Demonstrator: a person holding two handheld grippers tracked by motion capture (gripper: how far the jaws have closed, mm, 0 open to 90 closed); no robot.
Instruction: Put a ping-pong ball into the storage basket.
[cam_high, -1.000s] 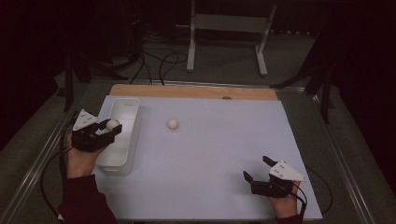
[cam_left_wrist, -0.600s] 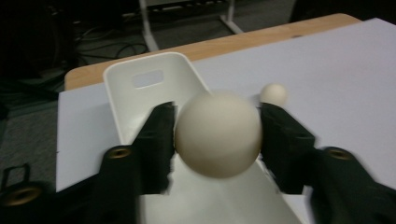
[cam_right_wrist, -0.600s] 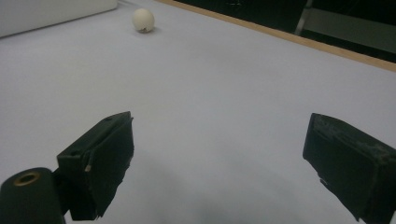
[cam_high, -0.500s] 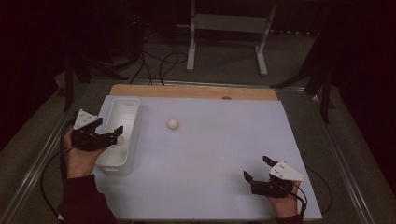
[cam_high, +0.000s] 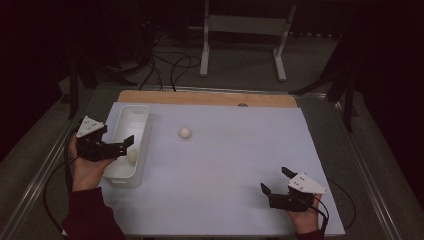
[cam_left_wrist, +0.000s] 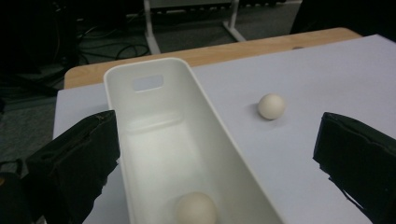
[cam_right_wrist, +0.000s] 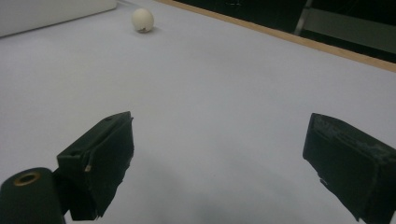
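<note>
**Caller:** Fingers first: the left gripper (cam_high: 121, 148) has its jaws spread wide over the near end of the white bin (cam_high: 142, 112), nothing between them. They've just been opening, and the ball they carried a second ago now lies in the bin (cam_high: 132, 155), at about six o'clock on its floor in the left gripper view (cam_left_wrist: 196, 208).

**Analyst:** And the right gripper (cam_high: 274, 182), nearest us at roughly five o'clock on the table, is parked with its jaws just as far apart, empty, resting on the white sheet (cam_high: 235, 165).

**Caller:** It hasn't budged since the earlier picture. Farther out, the second ball (cam_high: 185, 132) sits loose on the sheet, just right of the bin, around eleven o'clock from the right gripper.

**Analyst:** That's the danger, I'd say. A round ball on a flat sheet: clip it with one jaw on the approach and it rolls off, maybe towards the wooden edge (cam_high: 210, 98) at twelve o'clock.

**Caller:** Also, a careless left-hand withdrawal could nudge the light bin sideways.
</note>
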